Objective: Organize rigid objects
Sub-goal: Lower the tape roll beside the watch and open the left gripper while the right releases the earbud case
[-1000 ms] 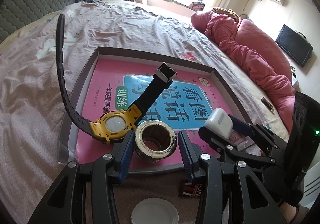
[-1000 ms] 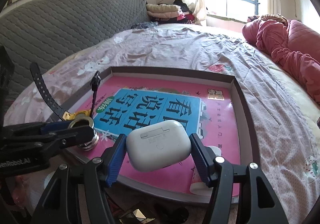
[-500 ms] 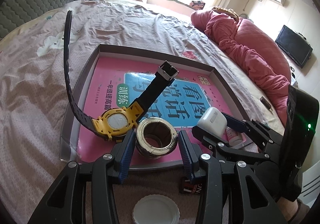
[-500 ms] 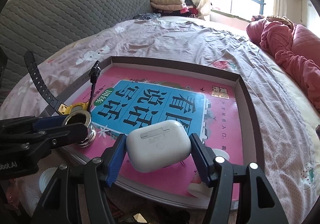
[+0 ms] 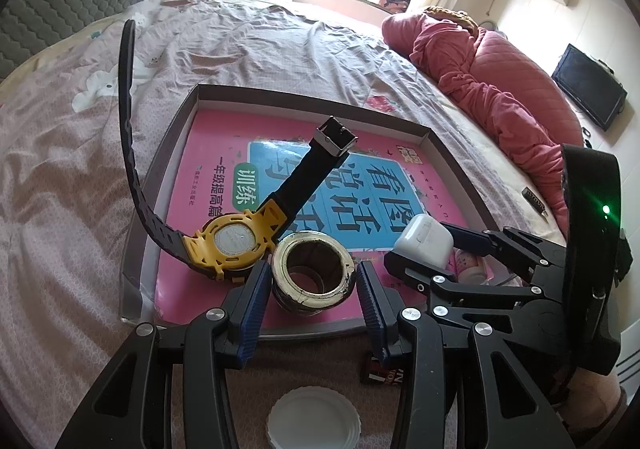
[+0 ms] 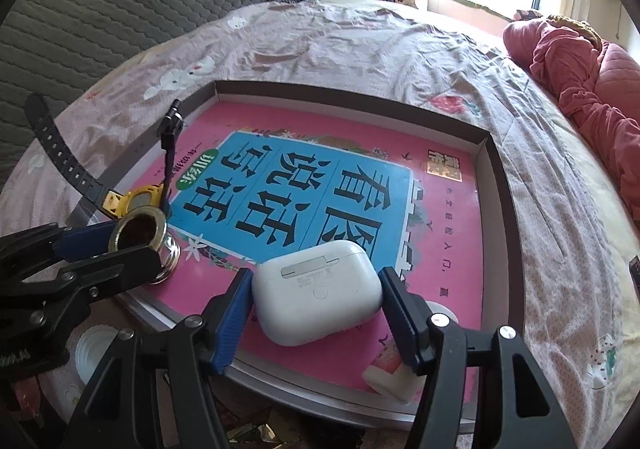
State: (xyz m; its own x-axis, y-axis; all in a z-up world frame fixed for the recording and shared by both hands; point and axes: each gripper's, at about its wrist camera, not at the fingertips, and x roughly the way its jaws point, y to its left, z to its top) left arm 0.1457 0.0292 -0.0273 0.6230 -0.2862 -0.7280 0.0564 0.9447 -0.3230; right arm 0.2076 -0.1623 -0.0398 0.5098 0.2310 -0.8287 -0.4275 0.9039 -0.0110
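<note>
Bed (image 5: 280, 49) with a pinkish sheet takes up most of both views, and on its near edge sits a shallow box tray (image 5: 168, 153) lined with a pink and blue workbook (image 6: 320, 185).

Watch (image 5: 230, 241) comes next: yellow case lying face down in the tray's near left corner, one strap arcing up over the left wall, the buckle end poking up toward the middle.

Left gripper (image 5: 312, 289) has its jaws either side of a brass ring (image 5: 313, 275) standing on the workbook, opening facing up. From the left wrist view there's a thin gap on each side, so I'd say it's parted and not pinching; the ring looks set down just beside the watch, almost touching it.

Right gripper (image 6: 316, 301) is the one that matters. Its jaws look closed against the short ends of a white earbud case (image 6: 316, 291), so the case's long axis runs straight across from pad to pad. It sits over the tray's near right part, well to the right of the ring; can't tell if it's resting on the book yet. My guess is lower and release.

Small bottle (image 6: 390, 371) lies under the right finger, so that could get bumped.
</note>
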